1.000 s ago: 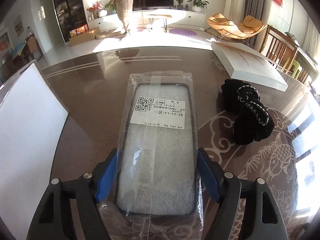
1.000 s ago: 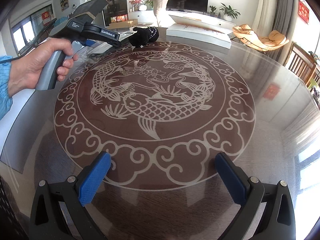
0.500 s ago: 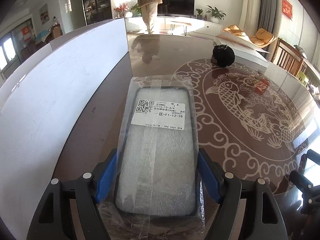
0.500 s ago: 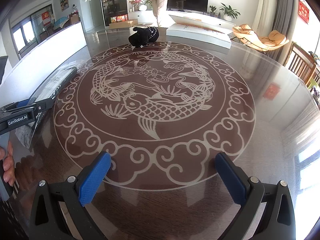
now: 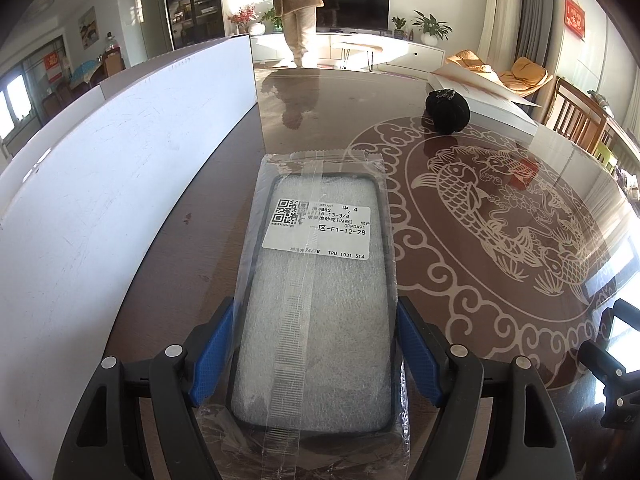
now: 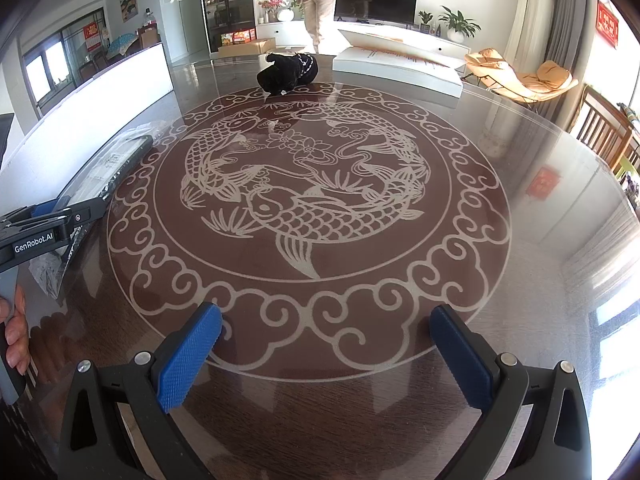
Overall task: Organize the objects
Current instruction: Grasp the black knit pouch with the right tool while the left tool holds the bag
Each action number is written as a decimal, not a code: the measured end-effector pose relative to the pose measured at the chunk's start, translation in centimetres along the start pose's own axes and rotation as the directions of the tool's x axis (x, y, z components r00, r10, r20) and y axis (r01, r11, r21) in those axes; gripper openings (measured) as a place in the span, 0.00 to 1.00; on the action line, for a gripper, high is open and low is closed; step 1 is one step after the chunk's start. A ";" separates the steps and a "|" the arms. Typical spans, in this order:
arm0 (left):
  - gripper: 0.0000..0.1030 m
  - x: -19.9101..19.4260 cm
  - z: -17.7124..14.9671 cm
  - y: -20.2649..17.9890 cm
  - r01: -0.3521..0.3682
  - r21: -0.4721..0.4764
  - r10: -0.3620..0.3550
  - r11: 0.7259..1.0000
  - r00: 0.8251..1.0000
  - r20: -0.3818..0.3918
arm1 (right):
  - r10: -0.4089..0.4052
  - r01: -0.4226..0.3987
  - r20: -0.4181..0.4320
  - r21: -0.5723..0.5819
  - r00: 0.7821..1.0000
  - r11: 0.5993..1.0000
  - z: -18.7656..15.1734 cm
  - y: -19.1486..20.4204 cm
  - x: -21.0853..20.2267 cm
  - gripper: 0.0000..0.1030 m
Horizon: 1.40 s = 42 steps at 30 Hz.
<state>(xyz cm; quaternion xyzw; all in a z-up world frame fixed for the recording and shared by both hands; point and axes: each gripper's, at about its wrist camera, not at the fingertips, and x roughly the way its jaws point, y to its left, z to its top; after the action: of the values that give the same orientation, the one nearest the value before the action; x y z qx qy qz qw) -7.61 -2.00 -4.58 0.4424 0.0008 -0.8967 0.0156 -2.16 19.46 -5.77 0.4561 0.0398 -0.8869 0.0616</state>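
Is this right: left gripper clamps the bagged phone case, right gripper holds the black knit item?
Not quite. The left gripper does clamp the bagged phone case, but the right gripper is open and empty. In the right wrist view, the black knit item lies on the far side of the table.

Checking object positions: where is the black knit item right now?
In the right wrist view, the black knit item sits at the table's far edge, just left of the white box.
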 end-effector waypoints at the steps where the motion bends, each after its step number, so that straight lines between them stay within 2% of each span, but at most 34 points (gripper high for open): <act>1: 0.74 0.0 0.0 0.0 0.000 0.000 0.000 1.000 1.000 0.000 | 0.000 0.000 0.000 0.000 1.000 1.000 0.0 0.0 0.0 1.00; 8: 0.74 0.0 0.0 0.0 0.000 0.000 0.000 1.000 1.000 0.000 | 0.006 -0.006 0.000 -0.001 1.000 1.000 0.1 0.0 0.1 1.00; 11: 0.74 0.0 0.0 0.0 0.000 0.000 0.000 1.000 1.000 0.000 | 0.065 -0.066 -0.012 -0.090 0.998 0.994 1.8 0.2 1.4 1.00; 13: 0.74 0.0 0.0 0.0 0.000 0.000 0.000 1.000 1.000 0.000 | 0.080 -0.084 -0.042 -0.114 0.996 0.990 4.4 0.1 3.1 1.00; 15: 0.74 0.0 0.0 0.0 0.000 0.000 0.000 1.000 1.000 0.000 | 0.071 -0.078 -0.065 -0.102 0.995 0.992 7.9 0.2 5.3 0.95; 17: 0.74 -0.1 0.0 0.0 0.000 0.000 0.000 1.000 1.000 0.000 | 0.092 -0.097 -0.063 -0.081 0.994 0.992 12.0 0.6 7.2 0.77; 19: 0.74 -0.1 -0.1 0.0 0.000 0.000 0.000 1.000 1.000 0.000 | 0.095 -0.096 -0.033 -0.033 0.995 0.995 16.2 1.2 8.5 0.76; 22: 0.74 -0.1 -0.1 0.1 0.000 0.000 0.000 1.000 1.000 0.000 | 0.112 -0.111 0.003 0.110 0.994 0.988 21.3 1.4 10.7 0.76; 25: 0.74 -0.1 -0.1 0.1 0.001 0.000 -0.001 1.000 1.000 0.000 | 0.113 -0.106 -0.017 0.223 0.993 0.969 24.3 1.8 13.4 0.76; 27: 0.74 -0.1 -0.1 0.1 0.002 -0.001 -0.002 1.000 1.000 0.000 | 0.092 -0.078 -0.050 0.240 0.994 0.968 25.3 2.1 15.1 0.76; 28: 0.74 0.0 0.1 -0.1 0.001 -0.001 -0.001 1.000 1.000 0.000 | 0.075 -0.056 -0.075 0.228 0.994 0.972 25.5 2.3 15.8 0.59; 29: 0.74 0.1 0.2 -0.2 0.002 -0.001 -0.002 1.000 1.000 0.000 | 0.073 -0.049 -0.104 0.212 0.992 0.976 25.5 2.5 16.5 0.34; 32: 0.74 0.4 0.5 -0.7 0.005 -0.002 -0.005 1.000 1.000 0.000 | 0.066 -0.054 -0.083 0.140 0.994 0.989 24.9 3.2 15.6 0.32; 35: 0.74 0.5 0.7 -0.8 0.007 -0.002 -0.007 1.000 1.000 0.000 | 0.096 -0.093 -0.069 0.044 0.993 0.995 22.0 4.1 13.3 0.32; 37: 0.73 0.5 0.6 -0.8 0.009 -0.004 -0.009 1.000 1.000 0.000 | 0.118 -0.120 -0.061 -0.026 0.991 0.992 18.6 4.6 10.9 0.32; 42: 0.73 0.5 0.5 -0.8 0.017 0.000 -0.017 1.000 1.000 0.000 | 0.122 -0.125 -0.025 -0.216 0.992 0.968 7.8 6.5 3.6 0.32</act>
<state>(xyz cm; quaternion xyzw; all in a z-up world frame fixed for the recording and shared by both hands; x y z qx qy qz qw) -8.34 -1.18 -4.65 0.4424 0.0044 -0.8968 0.0080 -9.57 11.76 -4.20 0.4532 0.1085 -0.8691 0.1661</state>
